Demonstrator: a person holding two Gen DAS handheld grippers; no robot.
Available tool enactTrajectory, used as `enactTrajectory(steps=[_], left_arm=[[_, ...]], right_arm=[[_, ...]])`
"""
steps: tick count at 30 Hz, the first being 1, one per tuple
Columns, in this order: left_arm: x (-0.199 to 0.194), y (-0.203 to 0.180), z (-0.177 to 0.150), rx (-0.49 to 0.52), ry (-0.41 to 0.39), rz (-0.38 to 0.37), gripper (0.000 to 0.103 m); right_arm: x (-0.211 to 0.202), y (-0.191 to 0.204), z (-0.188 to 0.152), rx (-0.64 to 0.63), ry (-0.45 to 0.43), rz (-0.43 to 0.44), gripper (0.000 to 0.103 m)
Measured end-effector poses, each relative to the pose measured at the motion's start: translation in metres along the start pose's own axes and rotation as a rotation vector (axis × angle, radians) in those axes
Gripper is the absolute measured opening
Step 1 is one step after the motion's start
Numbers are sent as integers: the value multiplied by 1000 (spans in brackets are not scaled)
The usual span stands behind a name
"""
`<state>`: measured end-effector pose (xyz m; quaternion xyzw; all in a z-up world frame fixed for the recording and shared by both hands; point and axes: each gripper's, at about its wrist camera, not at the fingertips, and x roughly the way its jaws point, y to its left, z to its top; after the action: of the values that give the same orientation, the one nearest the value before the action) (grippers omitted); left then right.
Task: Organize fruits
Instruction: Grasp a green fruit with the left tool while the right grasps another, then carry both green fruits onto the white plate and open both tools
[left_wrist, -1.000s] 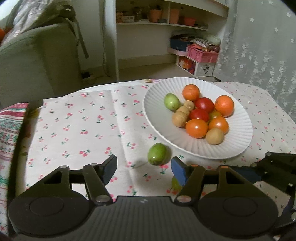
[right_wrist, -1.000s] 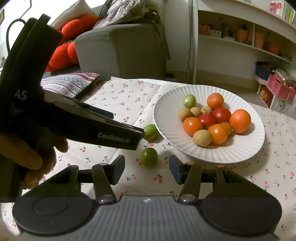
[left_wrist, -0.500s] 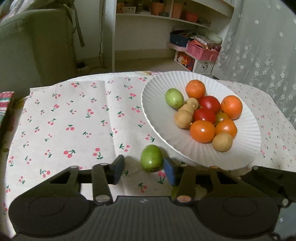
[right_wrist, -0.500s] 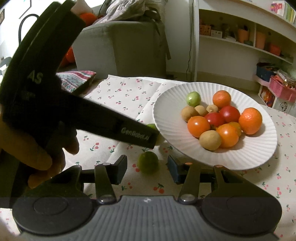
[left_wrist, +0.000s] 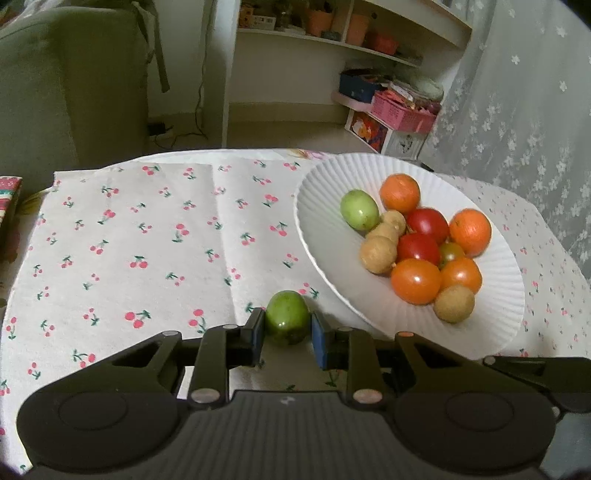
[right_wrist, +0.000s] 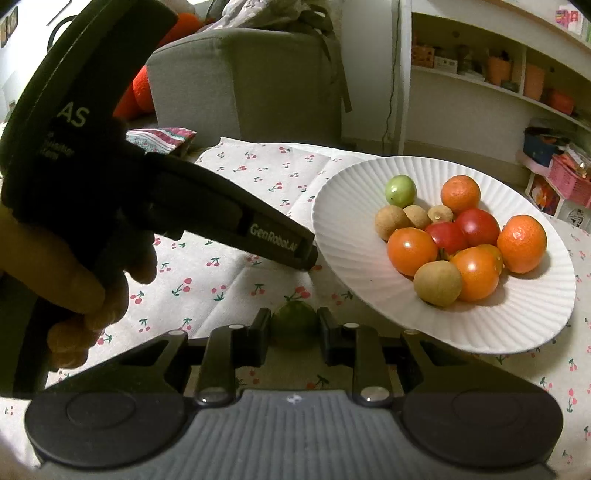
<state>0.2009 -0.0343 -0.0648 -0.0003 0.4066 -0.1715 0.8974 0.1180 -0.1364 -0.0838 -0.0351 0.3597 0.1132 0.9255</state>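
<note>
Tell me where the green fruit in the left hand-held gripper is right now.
In the left wrist view, the green fruit sits low and centre on the cherry-print cloth, pinched by the left hand-held gripper, just off the white plate.

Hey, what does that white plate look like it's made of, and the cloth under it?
The white plate looks like glazed ceramic, though melamine is possible: fine radial ribs and a soft, even sheen. The cloth looks like thin woven cotton or a cotton blend with a matte finish: it shows fold creases and a printed cherry pattern.
</note>
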Motion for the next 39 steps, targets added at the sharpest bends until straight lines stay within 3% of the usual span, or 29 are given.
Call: enactTrajectory(steps=[10, 27, 39], left_arm=[[-23, 10, 1, -37, -33, 21, 15], [-66, -14, -1, 15, -94, 86, 15], [-106, -37, 1, -60, -162, 5, 15]], right_arm=[[-11, -13, 10, 51, 8, 30, 24], [-55, -22, 16, 48, -30, 70, 24], [-108, -41, 20, 42, -116, 44, 24]])
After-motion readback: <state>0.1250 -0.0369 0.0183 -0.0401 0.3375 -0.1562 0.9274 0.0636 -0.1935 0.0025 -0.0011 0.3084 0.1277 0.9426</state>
